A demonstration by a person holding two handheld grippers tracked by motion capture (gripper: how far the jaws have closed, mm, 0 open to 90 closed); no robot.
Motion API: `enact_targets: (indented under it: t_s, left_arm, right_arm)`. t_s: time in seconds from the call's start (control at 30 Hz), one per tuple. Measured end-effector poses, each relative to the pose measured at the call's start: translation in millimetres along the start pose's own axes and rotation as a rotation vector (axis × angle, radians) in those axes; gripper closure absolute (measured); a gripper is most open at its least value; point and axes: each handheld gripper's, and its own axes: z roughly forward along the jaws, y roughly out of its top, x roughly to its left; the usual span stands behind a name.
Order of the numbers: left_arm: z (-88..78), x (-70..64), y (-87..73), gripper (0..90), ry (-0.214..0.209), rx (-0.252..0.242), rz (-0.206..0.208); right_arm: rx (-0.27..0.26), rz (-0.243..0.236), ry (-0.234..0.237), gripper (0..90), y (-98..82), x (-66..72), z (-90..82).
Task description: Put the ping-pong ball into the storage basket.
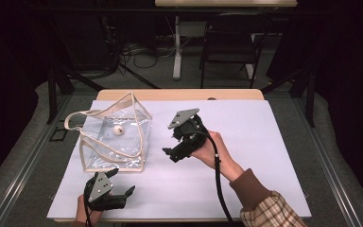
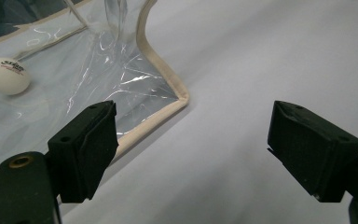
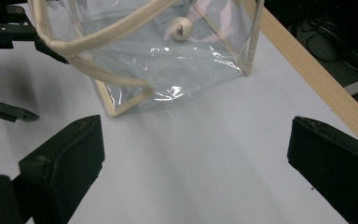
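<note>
Ping-pong ball point(image 1: 118, 131) sits inside clear tote bag point(image 1: 116, 137); both grippers, left point(image 1: 121, 184) and right point(image 1: 176, 143), gape empty—floppy, probably slick plastic may collapse or slide when grabbed.

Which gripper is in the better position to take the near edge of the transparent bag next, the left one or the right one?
Probably the left. The left gripper sits open just below the clear bag, its near trimmed corner right ahead of one jaw. The right gripper, also open, stands off to the bag's side.
</note>
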Motion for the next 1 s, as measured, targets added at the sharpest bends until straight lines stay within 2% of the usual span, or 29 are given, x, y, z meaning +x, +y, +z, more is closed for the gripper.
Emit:
enact_targets:
  t_s: [1.0]
  left_arm:
    - [0.2, -0.2, 0.5, 16.3, 0.0, -0.002, -0.001]
  right_arm:
    - [0.03, 0.038, -0.052, 1.6, -57.5, -10.4, -24.6]
